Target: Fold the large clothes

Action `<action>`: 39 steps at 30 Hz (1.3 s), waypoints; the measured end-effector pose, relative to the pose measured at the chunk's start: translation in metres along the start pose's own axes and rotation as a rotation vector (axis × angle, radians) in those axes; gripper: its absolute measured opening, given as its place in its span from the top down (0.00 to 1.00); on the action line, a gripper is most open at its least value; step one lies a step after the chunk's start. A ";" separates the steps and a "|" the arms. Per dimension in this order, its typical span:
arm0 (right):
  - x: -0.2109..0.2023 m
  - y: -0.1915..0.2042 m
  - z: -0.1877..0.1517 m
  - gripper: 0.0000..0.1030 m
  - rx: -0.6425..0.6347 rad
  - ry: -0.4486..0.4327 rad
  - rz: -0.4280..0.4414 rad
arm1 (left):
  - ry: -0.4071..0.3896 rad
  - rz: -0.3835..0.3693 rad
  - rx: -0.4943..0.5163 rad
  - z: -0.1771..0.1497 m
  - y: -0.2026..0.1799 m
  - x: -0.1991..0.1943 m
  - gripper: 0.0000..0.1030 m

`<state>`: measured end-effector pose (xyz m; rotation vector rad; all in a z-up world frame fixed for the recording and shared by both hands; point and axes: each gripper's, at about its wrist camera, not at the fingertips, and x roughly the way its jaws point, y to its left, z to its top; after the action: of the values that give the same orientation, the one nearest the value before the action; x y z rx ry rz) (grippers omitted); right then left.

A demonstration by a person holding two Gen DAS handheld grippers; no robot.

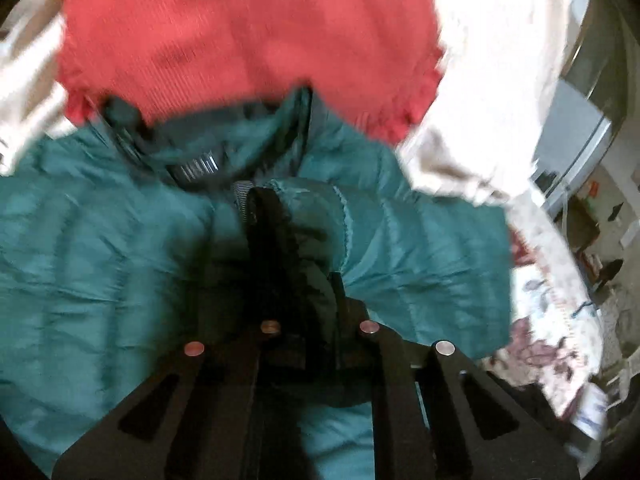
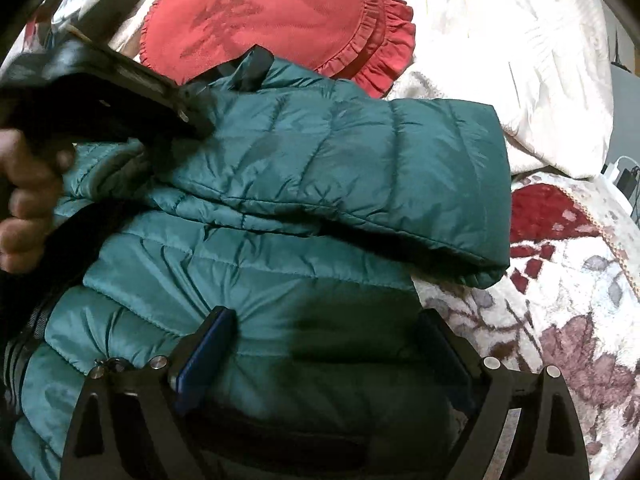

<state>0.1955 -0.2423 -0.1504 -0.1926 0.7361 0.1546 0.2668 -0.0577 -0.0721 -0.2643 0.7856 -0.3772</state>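
A teal quilted puffer jacket (image 2: 280, 272) lies spread on a bed, one sleeve (image 2: 360, 160) folded across its chest with the cuff to the right. In the left wrist view the jacket (image 1: 100, 260) fills the lower frame, dark collar (image 1: 192, 168) at the top. My left gripper (image 1: 258, 204) is shut on a bunched fold of jacket fabric near the collar. From the right wrist view, the left gripper (image 2: 196, 120) meets the jacket at the shoulder, held by a person's hand (image 2: 28, 200). My right gripper (image 2: 328, 328) stands open just over the jacket's body, nothing pinched between its fingers.
A round red frilled cushion (image 2: 280, 20) lies just behind the collar, partly under it. A cream blanket (image 2: 500, 60) covers the bed to the back right and a floral bedcover (image 2: 560, 320) to the right. The bed's edge and room clutter (image 1: 592, 220) show at far right.
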 end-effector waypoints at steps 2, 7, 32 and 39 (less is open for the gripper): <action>0.001 0.000 0.001 0.12 -0.002 0.002 -0.002 | -0.060 -0.017 -0.006 0.006 0.006 -0.033 0.93; 0.000 0.002 0.001 0.12 -0.006 0.004 -0.010 | -0.196 0.053 -0.035 0.016 0.056 -0.115 0.93; 0.016 -0.026 0.118 0.57 0.095 -0.053 0.281 | 0.015 0.469 -0.115 -0.022 0.136 -0.049 0.80; 0.090 -0.026 0.095 0.56 0.125 0.140 0.298 | -0.036 0.489 -0.060 -0.045 0.143 -0.032 0.80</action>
<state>0.3289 -0.2395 -0.1393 0.0269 0.9095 0.3803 0.2464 0.0803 -0.1343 -0.1274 0.7985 0.1122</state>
